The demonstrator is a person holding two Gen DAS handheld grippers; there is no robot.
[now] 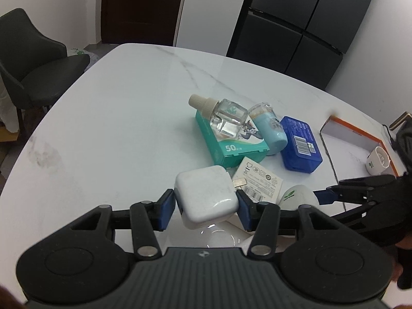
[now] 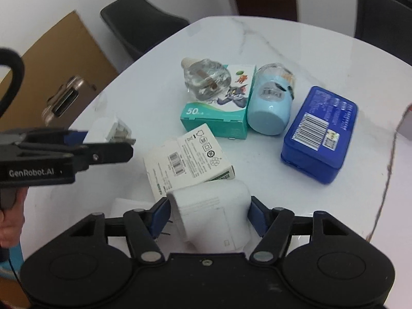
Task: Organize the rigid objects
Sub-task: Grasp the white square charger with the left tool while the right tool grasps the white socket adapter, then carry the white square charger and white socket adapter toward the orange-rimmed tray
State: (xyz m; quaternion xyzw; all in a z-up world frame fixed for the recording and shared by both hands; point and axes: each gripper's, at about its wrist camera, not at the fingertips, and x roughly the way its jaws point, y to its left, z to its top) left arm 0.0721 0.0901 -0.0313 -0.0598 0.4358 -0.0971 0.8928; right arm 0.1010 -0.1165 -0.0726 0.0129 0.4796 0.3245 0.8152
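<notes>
A white marble-patterned table (image 1: 108, 118) with grey veins and a rounded edge fills both views. In the left wrist view a dark chair (image 1: 33, 59) stands at the upper left, a dark wooden door (image 1: 141, 5) at top centre against a white wall, and a tall dark fridge (image 1: 303, 18) at the upper right. In the right wrist view a brown cardboard sheet (image 2: 59, 59) leans at the left edge.

Near the middle of the table lies a cluster: a teal box (image 1: 226, 144) with a clear bottle (image 1: 224, 118) lying on top of it, a pale blue cup (image 1: 270, 128) on its side just beside the box, and a blue case (image 1: 300, 144) with a barcode to the right. A white printed carton (image 2: 188, 159) lies flat in front of the teal box. At the right edge of the left view sits an open orange-rimmed tray (image 1: 360, 139) holding a white cup (image 1: 377, 161).

The left gripper (image 1: 206, 206) is closed on a white charger block (image 1: 206, 195) — both blue pads press its sides, low in the frame, just above the table. The right gripper (image 2: 208, 216) has a white rounded plug-in device (image 2: 213, 213) between its pads; the left pad touches it, though a firm grip cannot be told — the frame is blurred there.
</notes>
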